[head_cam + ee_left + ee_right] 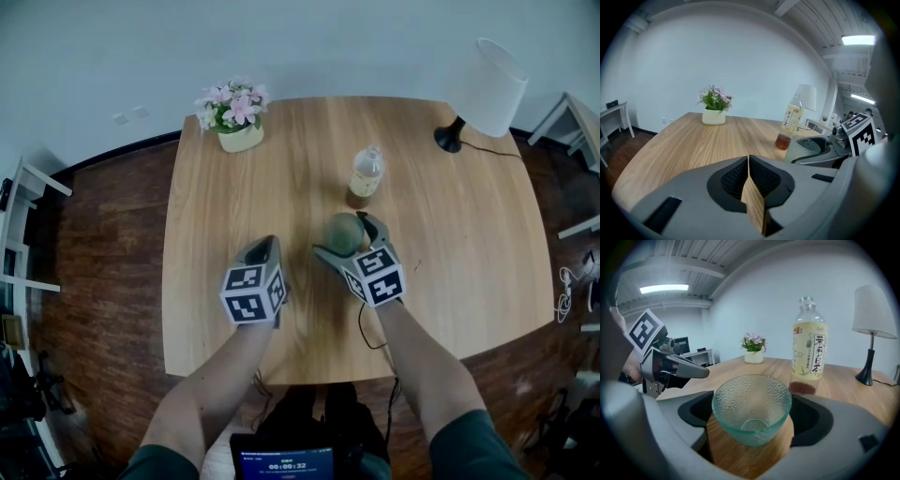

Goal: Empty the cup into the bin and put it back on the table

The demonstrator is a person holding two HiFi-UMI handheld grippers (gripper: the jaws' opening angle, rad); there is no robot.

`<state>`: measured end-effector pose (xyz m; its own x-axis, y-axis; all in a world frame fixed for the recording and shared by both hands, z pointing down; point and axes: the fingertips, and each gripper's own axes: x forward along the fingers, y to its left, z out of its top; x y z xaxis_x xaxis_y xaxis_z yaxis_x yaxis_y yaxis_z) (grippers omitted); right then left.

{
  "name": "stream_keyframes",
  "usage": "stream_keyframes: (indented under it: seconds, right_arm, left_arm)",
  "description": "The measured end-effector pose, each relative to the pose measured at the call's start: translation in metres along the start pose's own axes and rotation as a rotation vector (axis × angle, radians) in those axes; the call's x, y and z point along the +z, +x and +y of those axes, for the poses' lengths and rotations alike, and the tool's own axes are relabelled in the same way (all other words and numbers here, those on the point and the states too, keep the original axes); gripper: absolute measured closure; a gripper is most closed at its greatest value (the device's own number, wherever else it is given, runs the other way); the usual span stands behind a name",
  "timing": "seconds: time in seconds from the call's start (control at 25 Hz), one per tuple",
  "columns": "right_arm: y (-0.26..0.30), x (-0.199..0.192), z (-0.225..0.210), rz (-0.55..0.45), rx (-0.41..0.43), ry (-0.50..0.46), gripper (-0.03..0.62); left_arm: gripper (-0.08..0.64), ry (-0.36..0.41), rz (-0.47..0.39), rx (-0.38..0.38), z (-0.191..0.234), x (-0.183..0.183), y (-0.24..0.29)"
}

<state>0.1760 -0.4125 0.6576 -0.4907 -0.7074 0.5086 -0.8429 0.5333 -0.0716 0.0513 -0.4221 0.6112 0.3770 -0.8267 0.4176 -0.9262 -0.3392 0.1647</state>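
Observation:
The cup is a small pebbled clear-glass bowl that stands upright on the wooden table, and it looks empty. My right gripper straddles it with one jaw on each side, open, and the pads do not press on the glass. My left gripper hovers to the cup's left with its jaws shut on nothing. In the left gripper view the cup shows at the right. No bin appears in any view.
A tea bottle stands just behind the cup. A pot of pink flowers sits at the far left of the table and a white lamp at the far right. A tablet is below the near edge.

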Motion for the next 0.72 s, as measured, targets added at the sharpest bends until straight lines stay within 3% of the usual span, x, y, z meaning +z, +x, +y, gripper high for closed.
stream_keyframes:
  seconds: [0.4, 0.64, 0.72]
  right_arm:
    - [-0.041, 0.029, 0.013, -0.071, -0.039, -0.022, 0.080]
    - [-0.094, 0.070, 0.024, -0.150, -0.037, -0.023, 0.080]
    - [-0.117, 0.087, 0.031, -0.187, -0.029, -0.037, 0.112]
  left_arm:
    - [0.555, -0.016, -0.100, -0.047, -0.018, 0.034, -0.032]
    - [0.555, -0.017, -0.227, -0.086, -0.040, 0.070, -0.075]
    - [0.555, -0.008, -0.270, -0.102, -0.049, 0.086, -0.093]
